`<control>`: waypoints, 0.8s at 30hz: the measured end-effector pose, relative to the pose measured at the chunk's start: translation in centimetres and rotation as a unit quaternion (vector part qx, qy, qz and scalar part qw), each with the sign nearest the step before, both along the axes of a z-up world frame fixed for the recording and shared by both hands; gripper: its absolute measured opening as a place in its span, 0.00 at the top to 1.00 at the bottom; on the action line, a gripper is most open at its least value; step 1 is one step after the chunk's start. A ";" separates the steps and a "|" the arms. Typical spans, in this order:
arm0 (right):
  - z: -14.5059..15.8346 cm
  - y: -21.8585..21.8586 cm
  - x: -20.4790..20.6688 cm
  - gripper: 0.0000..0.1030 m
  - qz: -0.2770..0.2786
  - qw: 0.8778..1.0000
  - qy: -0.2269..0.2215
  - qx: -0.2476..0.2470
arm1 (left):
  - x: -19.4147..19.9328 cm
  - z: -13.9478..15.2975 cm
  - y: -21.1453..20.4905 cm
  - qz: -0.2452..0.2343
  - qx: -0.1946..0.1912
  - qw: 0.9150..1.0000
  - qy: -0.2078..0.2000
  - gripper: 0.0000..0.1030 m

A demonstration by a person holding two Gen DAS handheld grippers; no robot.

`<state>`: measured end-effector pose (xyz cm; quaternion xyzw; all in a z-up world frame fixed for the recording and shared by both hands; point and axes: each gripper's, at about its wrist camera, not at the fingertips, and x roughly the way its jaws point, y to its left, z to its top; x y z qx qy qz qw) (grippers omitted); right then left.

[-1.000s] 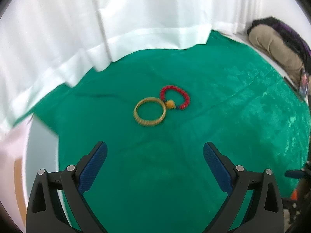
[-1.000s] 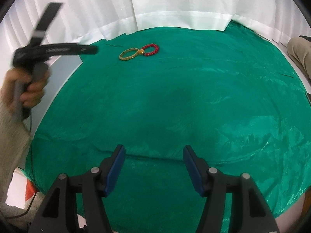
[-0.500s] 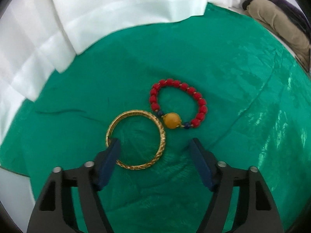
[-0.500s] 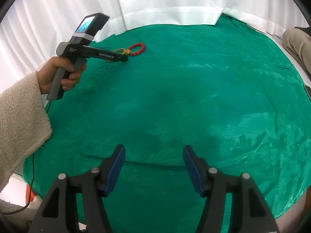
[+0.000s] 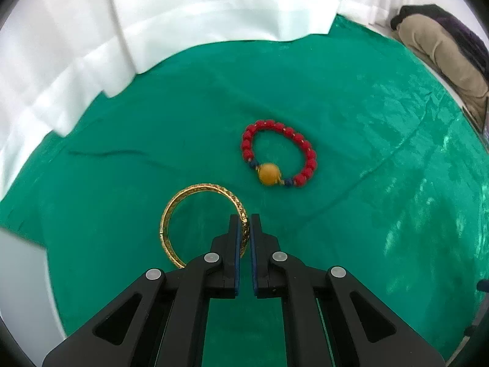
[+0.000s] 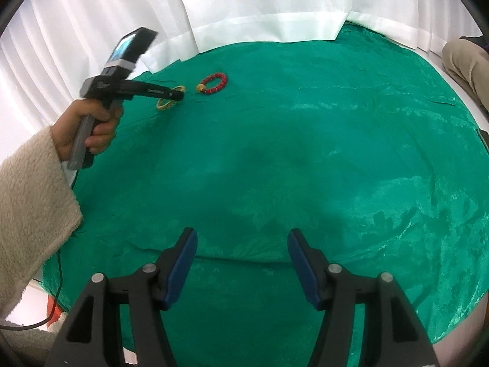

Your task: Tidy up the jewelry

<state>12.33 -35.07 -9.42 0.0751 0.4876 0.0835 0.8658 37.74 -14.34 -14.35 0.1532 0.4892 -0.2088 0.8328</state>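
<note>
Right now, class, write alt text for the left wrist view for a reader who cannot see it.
The left gripper has just closed its jaws on the rim of a gold bangle lying on a green cloth. A red bead bracelet with one large yellow bead lies just beyond, apart from the bangle. White curtains hang behind the table.

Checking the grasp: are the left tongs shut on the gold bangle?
Shut: the left tongs pinch the gold bangle's rim between their blue pads.
</note>
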 end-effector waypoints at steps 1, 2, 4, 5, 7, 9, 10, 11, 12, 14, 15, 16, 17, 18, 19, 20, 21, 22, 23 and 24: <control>0.0 0.1 -0.1 0.39 -0.001 1.000 0.000 0.000 | -0.9 0.3 0.3 0.003 0.000 1.000 -0.003 0.96; 0.0 0.1 -0.1 0.39 -0.002 1.000 0.001 0.001 | -1.5 0.5 0.7 0.007 0.000 1.000 -0.004 0.96; 0.0 0.2 0.0 0.39 -0.002 1.000 0.002 0.002 | -3.0 0.9 1.4 0.019 0.000 1.000 -0.003 0.96; 0.0 0.2 0.0 0.39 -0.001 1.000 0.001 0.002 | -3.8 1.1 1.8 0.025 -0.001 1.000 -0.003 0.96; 0.2 0.3 -0.1 0.39 0.000 1.000 0.000 0.003 | -5.6 1.4 2.9 0.036 0.004 0.999 -0.006 0.96; 0.3 0.4 -0.3 0.39 0.001 1.000 0.000 0.005 | -7.8 1.7 4.0 0.045 0.010 0.999 -0.011 0.96; 0.3 0.5 -0.3 0.39 0.003 1.000 0.000 0.006 | -8.8 1.8 4.6 0.052 0.013 0.999 -0.010 0.96; 0.4 0.6 -0.2 0.39 0.009 1.000 0.003 0.007 | -9.4 1.8 5.2 0.058 0.012 0.998 -0.008 0.96; 0.5 0.7 0.0 0.39 0.017 1.000 0.005 0.009 | -10.4 1.7 6.0 0.068 0.010 0.998 -0.003 0.96; 1.3 0.8 0.9 0.39 0.041 0.999 0.002 0.013 | -12.0 1.2 7.5 0.088 0.008 0.996 0.011 0.96; 1.8 1.0 1.4 0.39 0.050 0.999 -0.001 0.010 | -12.7 0.9 7.9 0.094 0.008 0.995 0.014 0.96; 2.7 1.1 2.3 0.39 0.063 0.998 -0.006 0.004 | -13.3 0.4 8.5 0.101 0.009 0.995 0.018 0.96; 3.4 1.2 3.1 0.39 0.072 0.997 -0.011 0.000 | -13.7 0.0 8.9 0.105 0.008 0.994 0.021 0.96; 4.0 1.3 4.0 0.39 0.080 0.997 -0.014 -0.003 | -14.1 -0.6 9.2 0.111 0.005 0.994 0.026 0.96; 4.8 1.7 5.4 0.39 0.094 0.995 -0.018 -0.007 | -14.3 -1.0 9.5 0.115 0.003 0.993 0.028 0.96; 5.4 2.1 6.5 0.39 0.104 0.994 -0.024 -0.009 | -14.4 -1.0 9.8 0.118 -0.007 0.993 0.019 0.95; 5.9 2.6 7.8 0.39 0.116 0.993 -0.034 -0.011 | -14.4 -1.0 9.9 0.119 -0.009 0.993 0.018 0.94; 6.5 3.4 9.6 0.39 0.129 0.990 -0.050 -0.022 | -14.4 -1.1 9.9 0.119 -0.010 0.993 0.018 0.93; 6.8 4.2 11.0 0.39 0.140 0.988 -0.063 -0.033 | -14.4 -1.1 9.8 0.116 -0.012 0.993 0.016 0.91; 6.7 5.0 12.5 0.39 0.154 0.985 -0.069 -0.041 | -14.5 -1.1 9.7 0.114 -0.014 0.993 0.016 0.79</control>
